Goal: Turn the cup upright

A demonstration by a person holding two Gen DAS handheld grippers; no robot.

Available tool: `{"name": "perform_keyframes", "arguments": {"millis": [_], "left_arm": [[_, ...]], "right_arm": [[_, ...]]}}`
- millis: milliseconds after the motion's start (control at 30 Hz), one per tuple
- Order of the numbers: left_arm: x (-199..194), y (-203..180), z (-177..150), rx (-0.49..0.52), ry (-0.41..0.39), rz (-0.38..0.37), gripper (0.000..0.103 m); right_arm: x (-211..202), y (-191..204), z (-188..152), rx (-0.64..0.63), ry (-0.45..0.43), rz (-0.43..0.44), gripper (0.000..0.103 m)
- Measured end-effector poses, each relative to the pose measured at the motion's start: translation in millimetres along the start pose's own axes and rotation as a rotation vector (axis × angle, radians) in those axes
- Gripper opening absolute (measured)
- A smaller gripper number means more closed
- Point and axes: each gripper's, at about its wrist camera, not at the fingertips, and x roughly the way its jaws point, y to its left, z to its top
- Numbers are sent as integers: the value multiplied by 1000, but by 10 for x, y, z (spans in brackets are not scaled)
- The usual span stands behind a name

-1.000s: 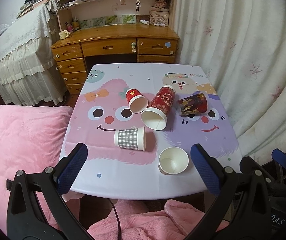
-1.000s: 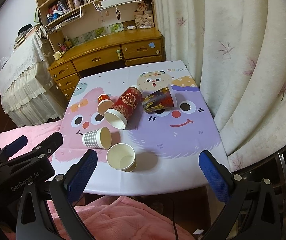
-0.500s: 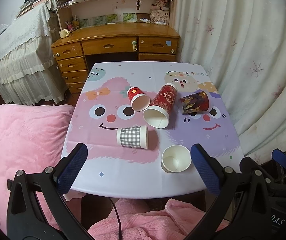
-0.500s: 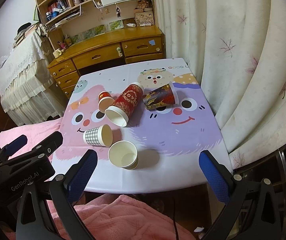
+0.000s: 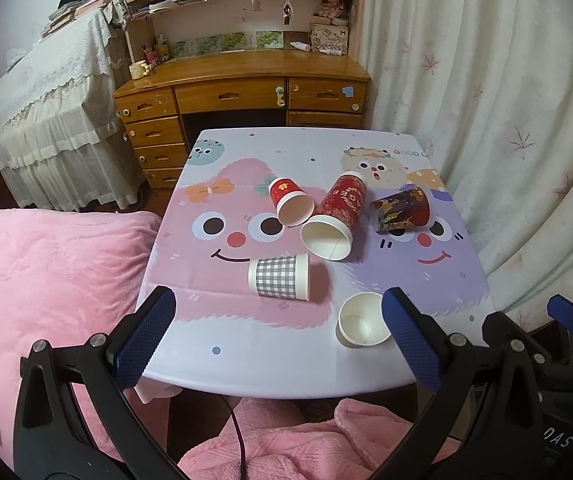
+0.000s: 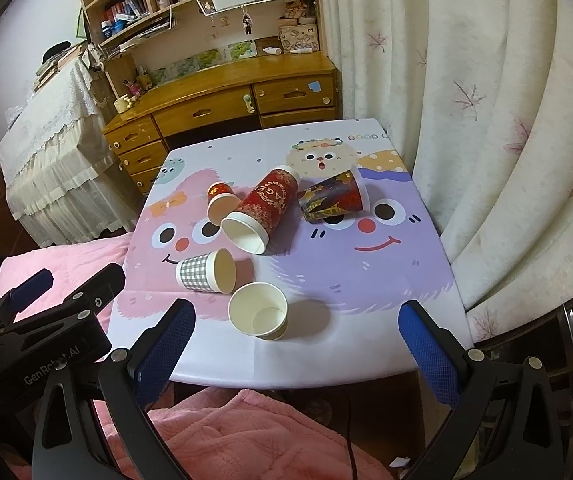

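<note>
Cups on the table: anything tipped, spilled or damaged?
Four lie on their sides: gingham cup, small red cup, tall red cup, dark patterned cup. The plain white cup stands upright. No spill or damage shows.

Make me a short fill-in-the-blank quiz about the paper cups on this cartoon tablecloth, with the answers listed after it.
1. The plain white cup near the table's front edge is the only cup standing ____.
2. The number of cups lying on their sides is ____.
3. The checked cup has a pattern of white and ____.
4. The fingers of the left gripper and the right gripper are spread apart and hold ____.

Missing words: upright; four; grey; nothing
</note>
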Motion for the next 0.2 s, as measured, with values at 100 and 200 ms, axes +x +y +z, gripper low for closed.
{"name": "perform_keyframes", "arguments": {"millis": [100, 200], "left_arm": [[-9, -1, 14, 1, -1, 2, 102], [-7, -7, 22, 0, -1, 2, 102]], "right_arm": [[10, 8, 17, -3, -1, 3, 103], [8, 14, 19, -3, 0, 3, 103]]}}
